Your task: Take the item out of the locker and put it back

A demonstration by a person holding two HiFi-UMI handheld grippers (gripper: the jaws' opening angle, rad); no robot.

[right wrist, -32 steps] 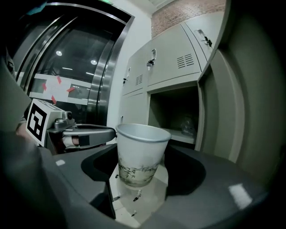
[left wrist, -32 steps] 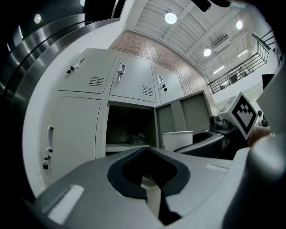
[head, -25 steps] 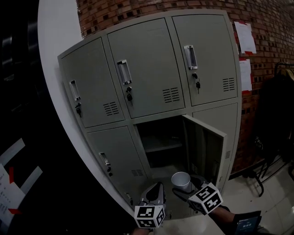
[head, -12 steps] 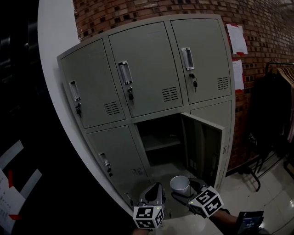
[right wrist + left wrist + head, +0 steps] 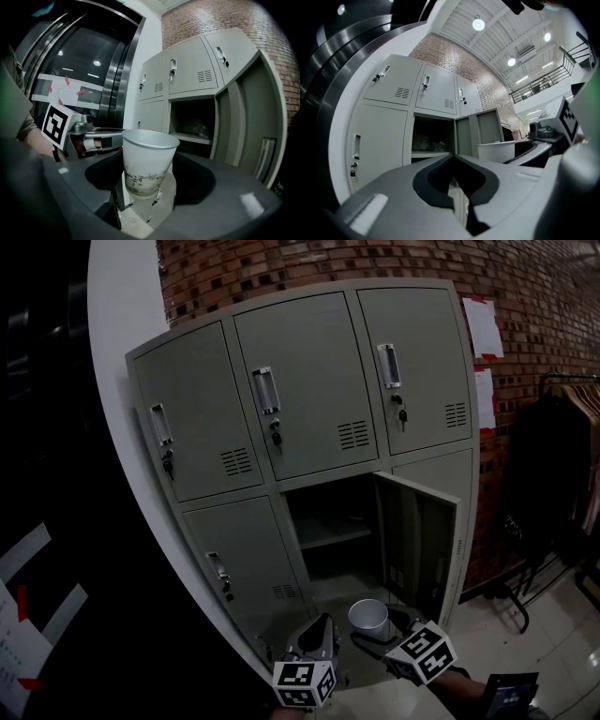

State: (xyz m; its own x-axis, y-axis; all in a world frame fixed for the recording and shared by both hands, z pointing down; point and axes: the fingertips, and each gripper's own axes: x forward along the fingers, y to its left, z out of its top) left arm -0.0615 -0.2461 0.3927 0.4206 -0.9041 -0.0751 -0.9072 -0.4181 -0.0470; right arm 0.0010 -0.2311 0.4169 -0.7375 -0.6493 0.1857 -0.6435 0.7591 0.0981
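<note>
Cup: a white paper cup [image 5: 149,161] with green leaf drawings near its bottom. It stands upright with its open top up. It is out in front of the locker [image 5: 309,409], low down, not inside it.
Right gripper: the right gripper [image 5: 147,187] has its jaws partly open, one on each side of the cup, pressing on the lower part and holding it up.
Left gripper: the left gripper [image 5: 453,157] has its jaws closed together at the tips, with nothing between them. It is just left of the cup, low in front of the locker.
Open box: the bottom middle box [image 5: 333,540] of the locker is open and dark inside. A shelf [image 5: 330,537] runs across it, with something small on the shelf that I cannot make out.
Door: the open door [image 5: 417,540] swings out on the right side of that box.
Other doors: all the other locker doors are shut, and three top ones have handles with keys hanging.
Brick wall: a red brick wall [image 5: 281,268] is behind the locker.
Papers: white papers [image 5: 483,326] are stuck on the bricks right of the locker.
Clothes: dark clothes [image 5: 553,474] hang further right of the locker.
</note>
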